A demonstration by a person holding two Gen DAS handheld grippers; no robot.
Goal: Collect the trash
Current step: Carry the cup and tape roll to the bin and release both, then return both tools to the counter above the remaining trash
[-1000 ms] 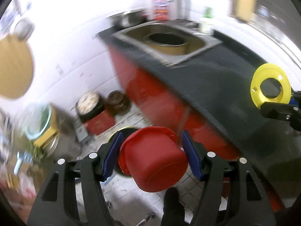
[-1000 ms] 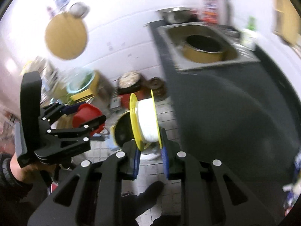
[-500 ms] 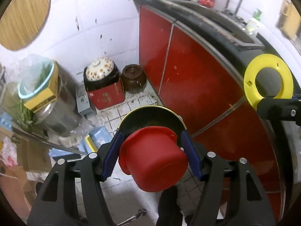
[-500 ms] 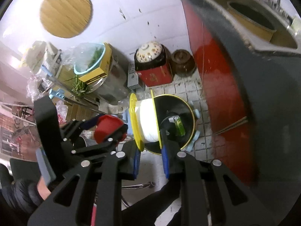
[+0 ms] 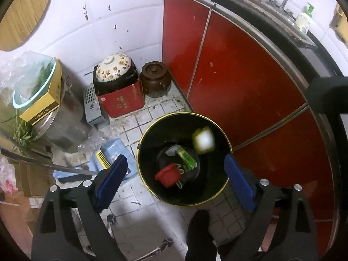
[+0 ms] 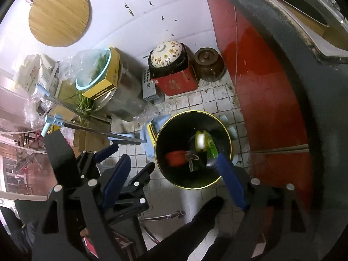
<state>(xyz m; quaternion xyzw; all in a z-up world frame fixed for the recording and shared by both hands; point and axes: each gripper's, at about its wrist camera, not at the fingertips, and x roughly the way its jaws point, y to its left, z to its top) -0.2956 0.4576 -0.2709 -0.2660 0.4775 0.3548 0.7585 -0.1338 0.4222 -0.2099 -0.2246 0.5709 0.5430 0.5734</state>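
Observation:
A black trash bin with a yellow rim (image 5: 139, 158) (image 6: 227, 133) stands on the tiled floor beside the red cabinet. Inside lie a red cup (image 5: 167, 175) (image 6: 175, 157), a yellow-and-white spool (image 5: 203, 140) (image 6: 201, 141) and a green carton (image 5: 186, 157) (image 6: 212, 150). My left gripper (image 5: 174, 180) is open and empty above the bin. My right gripper (image 6: 174, 180) is open and empty above the bin too. The left gripper also shows in the right wrist view (image 6: 125, 163).
Red cabinet doors (image 5: 239, 76) under a dark counter (image 6: 304, 69) stand right of the bin. A brown jar (image 5: 155, 79), a flowered lid on a red box (image 5: 119, 100), a blue dustpan (image 5: 108, 161) and cluttered boxes lie left. A dark shoe (image 5: 199, 228) is below.
Both grippers opened. The red cup left the left gripper and the spool left the right one; both now lie in the bin. The views moved lower over the bin.

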